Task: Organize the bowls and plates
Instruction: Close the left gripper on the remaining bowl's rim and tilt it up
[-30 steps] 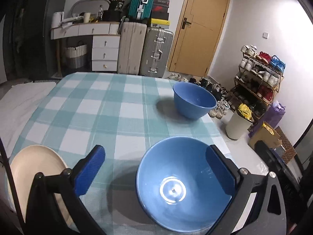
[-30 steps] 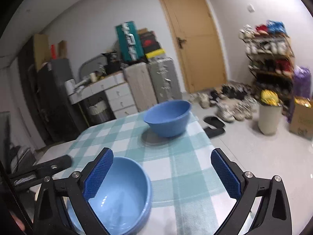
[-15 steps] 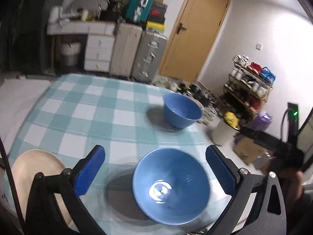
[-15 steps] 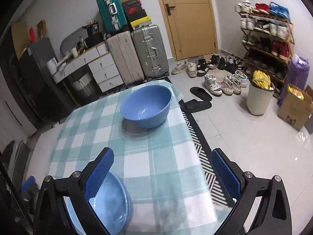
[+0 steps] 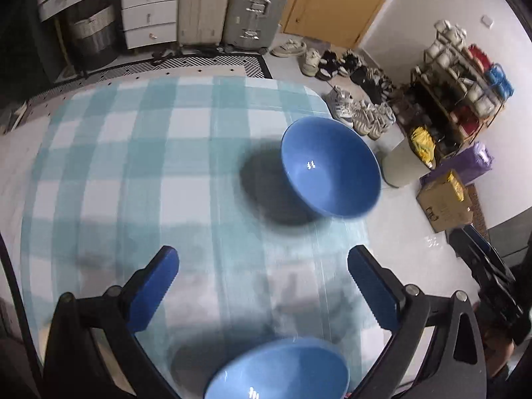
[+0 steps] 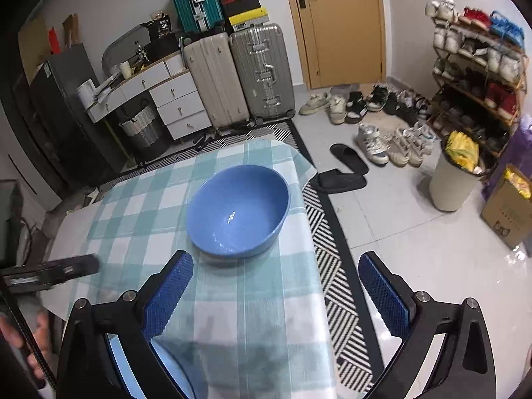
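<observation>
Two blue bowls stand on the checked tablecloth [image 5: 133,153]. The far bowl [image 5: 329,169] sits near the table's right edge and also shows in the right wrist view [image 6: 237,211]. The near bowl [image 5: 276,370] lies at the bottom of the left wrist view, below my left gripper [image 5: 269,286], which is open and empty above the cloth. My right gripper [image 6: 276,292] is open and empty, raised just short of the far bowl. A sliver of the near bowl [image 6: 166,369] shows behind its left finger.
The table's right edge drops to the tiled floor with a striped rug [image 6: 335,286], a bin [image 6: 455,183], cardboard box [image 5: 445,199], shoes and a shoe rack [image 6: 478,76]. Suitcases [image 6: 239,76] and a drawer unit [image 6: 166,99] stand behind the table.
Both grippers have risen and tilted down. The left one moved forward past the near bowl, and the beige plate left its view. The right one came closer to the far bowl.
</observation>
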